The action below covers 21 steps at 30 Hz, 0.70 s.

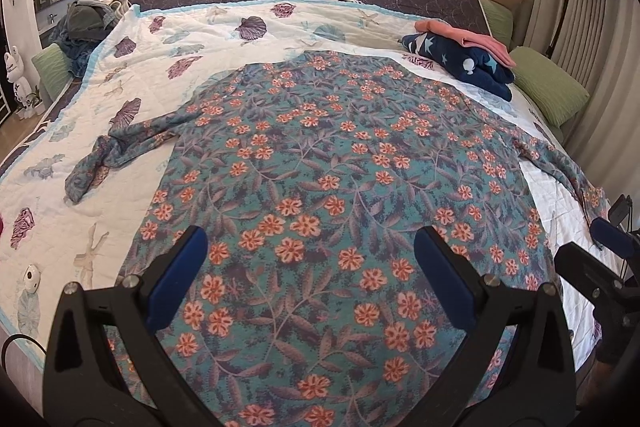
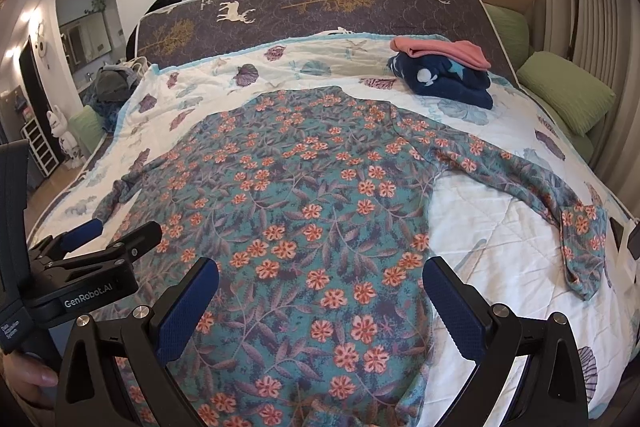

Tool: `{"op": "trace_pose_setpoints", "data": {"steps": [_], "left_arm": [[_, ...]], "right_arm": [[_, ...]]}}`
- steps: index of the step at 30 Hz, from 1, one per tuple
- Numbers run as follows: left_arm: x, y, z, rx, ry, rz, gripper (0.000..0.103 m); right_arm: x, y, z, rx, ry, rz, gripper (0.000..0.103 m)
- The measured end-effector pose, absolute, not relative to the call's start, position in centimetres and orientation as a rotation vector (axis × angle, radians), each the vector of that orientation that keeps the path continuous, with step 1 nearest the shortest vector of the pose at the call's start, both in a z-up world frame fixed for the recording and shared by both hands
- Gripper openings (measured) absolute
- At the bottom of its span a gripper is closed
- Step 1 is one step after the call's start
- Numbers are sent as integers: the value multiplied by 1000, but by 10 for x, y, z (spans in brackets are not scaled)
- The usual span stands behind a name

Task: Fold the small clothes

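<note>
A teal long-sleeved top with orange flowers [image 1: 320,155] lies spread flat on the bed, neck away from me. It also shows in the right wrist view [image 2: 304,195]. Its left sleeve [image 1: 112,151] is bunched and twisted; its right sleeve [image 2: 560,203] stretches out to the right with the cuff folded back. My left gripper [image 1: 312,247] is open and empty above the lower part of the top. My right gripper [image 2: 320,283] is open and empty above the hem area, to the right of the left one. The left gripper [image 2: 112,227] shows open at the left of the right wrist view.
A white quilt with shell print [image 1: 100,227] covers the bed. Folded clothes, navy with stars [image 2: 448,83] under a pink piece [image 2: 444,53], sit at the far right. Green pillows [image 2: 568,95] line the right edge. A clothes heap [image 1: 88,19] lies at the far left.
</note>
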<state>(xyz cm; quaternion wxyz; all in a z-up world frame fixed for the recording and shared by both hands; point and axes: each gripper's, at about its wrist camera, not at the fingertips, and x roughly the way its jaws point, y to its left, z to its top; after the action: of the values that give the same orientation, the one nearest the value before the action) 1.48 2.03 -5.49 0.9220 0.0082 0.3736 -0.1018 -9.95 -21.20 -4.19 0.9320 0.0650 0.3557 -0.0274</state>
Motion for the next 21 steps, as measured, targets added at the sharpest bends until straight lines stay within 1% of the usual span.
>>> {"op": "trace_pose_setpoints", "data": {"steps": [21], "left_arm": [[14, 20, -58, 26, 767, -218, 103]], "right_arm": [[-97, -214, -47, 128, 739, -71, 103]]}}
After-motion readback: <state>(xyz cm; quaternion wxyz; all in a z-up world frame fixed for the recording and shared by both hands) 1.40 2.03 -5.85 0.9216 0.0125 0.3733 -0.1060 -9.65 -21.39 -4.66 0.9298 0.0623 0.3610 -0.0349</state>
